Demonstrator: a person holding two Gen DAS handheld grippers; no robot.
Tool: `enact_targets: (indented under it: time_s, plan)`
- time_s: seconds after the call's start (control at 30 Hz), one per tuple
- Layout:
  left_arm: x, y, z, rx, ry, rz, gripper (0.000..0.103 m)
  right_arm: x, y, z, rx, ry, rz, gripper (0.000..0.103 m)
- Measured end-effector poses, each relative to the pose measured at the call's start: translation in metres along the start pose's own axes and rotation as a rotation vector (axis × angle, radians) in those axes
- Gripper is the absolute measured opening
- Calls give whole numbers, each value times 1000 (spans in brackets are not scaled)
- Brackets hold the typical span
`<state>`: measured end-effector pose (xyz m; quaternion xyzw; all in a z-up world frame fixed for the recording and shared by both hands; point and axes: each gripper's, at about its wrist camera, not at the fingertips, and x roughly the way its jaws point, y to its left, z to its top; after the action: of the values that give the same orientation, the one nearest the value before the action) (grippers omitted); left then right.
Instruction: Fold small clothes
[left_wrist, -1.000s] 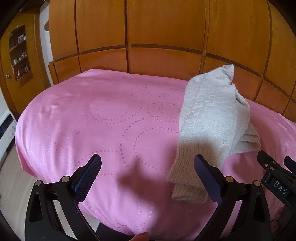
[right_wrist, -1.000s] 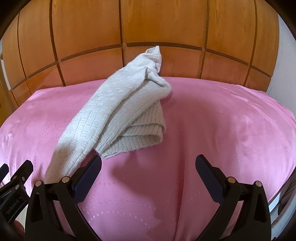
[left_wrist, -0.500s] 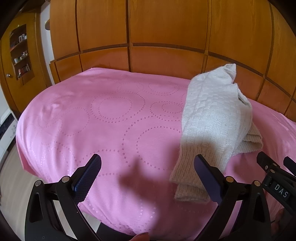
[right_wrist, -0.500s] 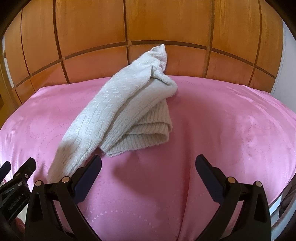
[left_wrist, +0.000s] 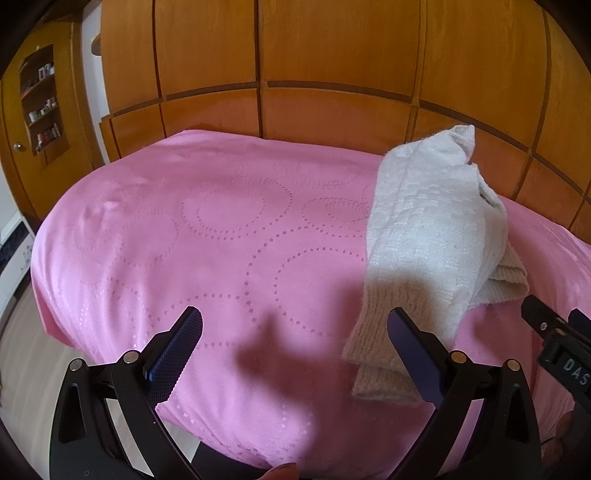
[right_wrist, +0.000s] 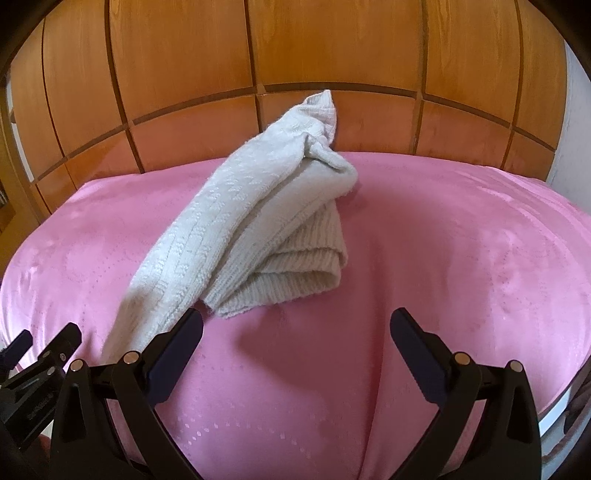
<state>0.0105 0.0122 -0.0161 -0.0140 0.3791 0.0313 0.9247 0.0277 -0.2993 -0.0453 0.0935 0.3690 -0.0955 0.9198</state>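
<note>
While both grippers hover wide and empty, left gripper (left_wrist: 295, 354) nearest the knit garment (left_wrist: 424, 236), I'd pinch its ribbed cuff (left_wrist: 380, 365); right gripper (right_wrist: 295, 354) anchors the bunched hem (right_wrist: 291, 280).

A cream knitted garment (left_wrist: 424, 236) lies loosely folded, ribbed cuff nearest, on the pink bedspread (left_wrist: 207, 236).

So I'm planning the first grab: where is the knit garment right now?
The cream knit garment lies on the pink bedspread near the wooden headboard, left of centre in the right wrist view, ahead of both open grippers.
</note>
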Motion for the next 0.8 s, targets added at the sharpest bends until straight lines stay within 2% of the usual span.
enact_targets:
  time_s: [0.13, 0.33, 0.4, 0.47, 0.5, 0.57, 0.63, 0.73, 0.8]
  plan:
    - [7, 5, 2, -19, 23, -23, 99, 2, 1, 6, -17, 2, 25, 101]
    - [15, 23, 4, -60, 42, -18, 99, 5, 11, 13, -73, -2, -21, 101]
    - [17, 30, 6, -68, 57, -25, 99, 8, 9, 15, -54, 16, 43, 101]
    - [18, 36, 7, -69, 56, -9, 99, 9, 9, 18, -50, 17, 63, 100]
    - [20, 42, 8, -71, 61, 2, 99, 10, 7, 19, -50, 14, 70, 98]
    - [22, 50, 9, -89, 67, 6, 99, 13, 2, 25, -25, 25, 119, 78]
    - [26, 60, 11, -117, 79, 16, 99, 20, -2, 32, 0, 41, 155, 73]
    - [28, 70, 13, -127, 79, 29, 99, 30, -2, 47, 30, 46, 212, 60]
    - [29, 72, 14, -121, 79, 23, 99, 35, 3, 57, 45, 39, 246, 57]
